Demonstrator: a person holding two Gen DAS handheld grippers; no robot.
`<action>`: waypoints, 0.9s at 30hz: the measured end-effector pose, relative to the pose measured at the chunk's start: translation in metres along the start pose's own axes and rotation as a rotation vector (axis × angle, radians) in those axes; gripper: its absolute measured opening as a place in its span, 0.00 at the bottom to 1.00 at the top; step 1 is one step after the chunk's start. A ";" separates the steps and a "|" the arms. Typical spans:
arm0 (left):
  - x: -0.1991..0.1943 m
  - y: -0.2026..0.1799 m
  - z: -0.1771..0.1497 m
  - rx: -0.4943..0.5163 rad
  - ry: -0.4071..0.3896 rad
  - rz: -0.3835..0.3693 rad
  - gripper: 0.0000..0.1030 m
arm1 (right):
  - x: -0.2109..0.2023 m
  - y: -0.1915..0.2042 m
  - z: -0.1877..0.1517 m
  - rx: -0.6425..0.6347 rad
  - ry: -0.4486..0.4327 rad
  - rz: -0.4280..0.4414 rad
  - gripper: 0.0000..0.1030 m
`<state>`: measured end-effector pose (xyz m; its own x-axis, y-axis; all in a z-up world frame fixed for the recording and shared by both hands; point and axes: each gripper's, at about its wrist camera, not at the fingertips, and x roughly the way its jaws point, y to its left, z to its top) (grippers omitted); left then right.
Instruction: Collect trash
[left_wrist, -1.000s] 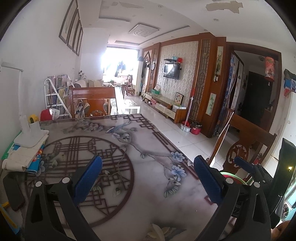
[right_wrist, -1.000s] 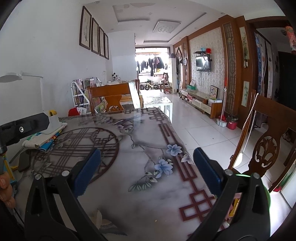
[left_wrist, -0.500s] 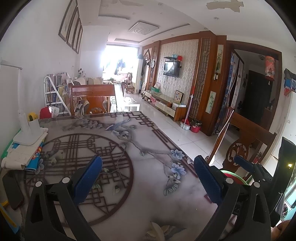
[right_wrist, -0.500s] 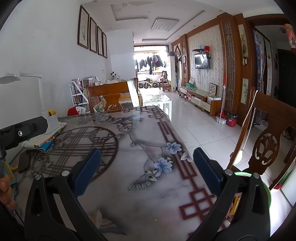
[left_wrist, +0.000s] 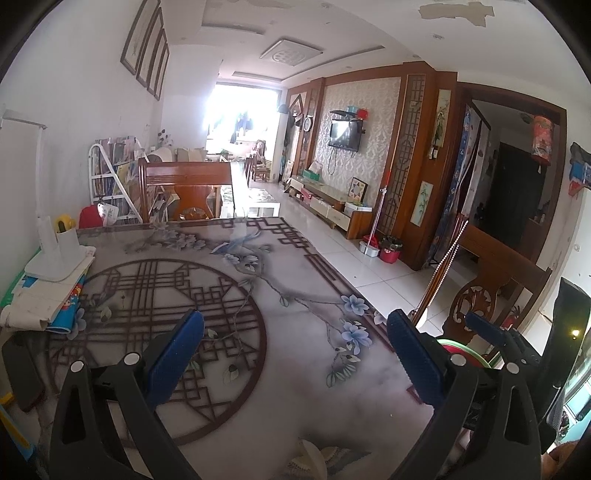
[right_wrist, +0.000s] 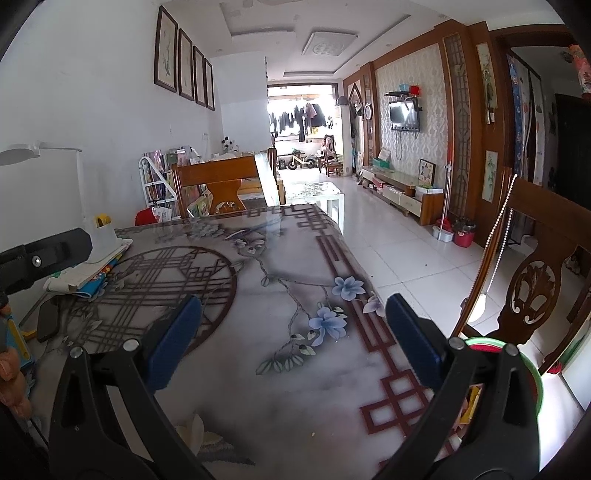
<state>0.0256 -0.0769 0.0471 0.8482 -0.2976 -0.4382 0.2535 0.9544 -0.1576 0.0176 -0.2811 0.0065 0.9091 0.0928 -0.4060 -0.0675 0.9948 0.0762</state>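
Left wrist view: the left claw (left_wrist: 295, 354) is spread wide and holds nothing, poised over the near part of the table (left_wrist: 295, 413). No loose trash is visible on the patterned top. The only items on it sit along the left edge: a white lamp base (left_wrist: 55, 264) on a stack of papers and books (left_wrist: 44, 299), and a dark flat object (left_wrist: 20, 373) nearer the near-left corner. Past the right edge, low and partly hidden behind the right finger, a green-rimmed bin (left_wrist: 458, 349) shows. The right claw (left_wrist: 491, 332) appears beyond it at the frame's right.

Right wrist view: the right claw (right_wrist: 293, 332) is likewise spread and empty, over the table's near-right area. The green-rimmed bin (right_wrist: 532, 373) lies just off the right edge, below table level, with coloured scraps (right_wrist: 469, 402) visible inside. The left claw's body intrudes at the frame's left, above the papers.

Judgement: the trash appears to be in the bin already. The bin lies to the right of both claws, and the right claw is the nearer. No piece for pickup can be identified on the table.
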 end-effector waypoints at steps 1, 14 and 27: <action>-0.001 0.000 -0.001 0.004 -0.009 -0.005 0.92 | 0.003 0.000 0.000 0.002 0.011 0.007 0.95; 0.008 0.035 0.001 -0.110 0.034 0.119 0.92 | 0.158 0.008 -0.055 0.002 0.583 0.018 0.96; 0.018 0.071 -0.003 -0.219 0.093 0.183 0.92 | 0.176 0.028 -0.063 -0.113 0.523 0.008 0.96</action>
<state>0.0576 -0.0150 0.0251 0.8218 -0.1319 -0.5544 -0.0141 0.9679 -0.2511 0.1497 -0.2339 -0.1197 0.5838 0.0797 -0.8080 -0.1436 0.9896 -0.0062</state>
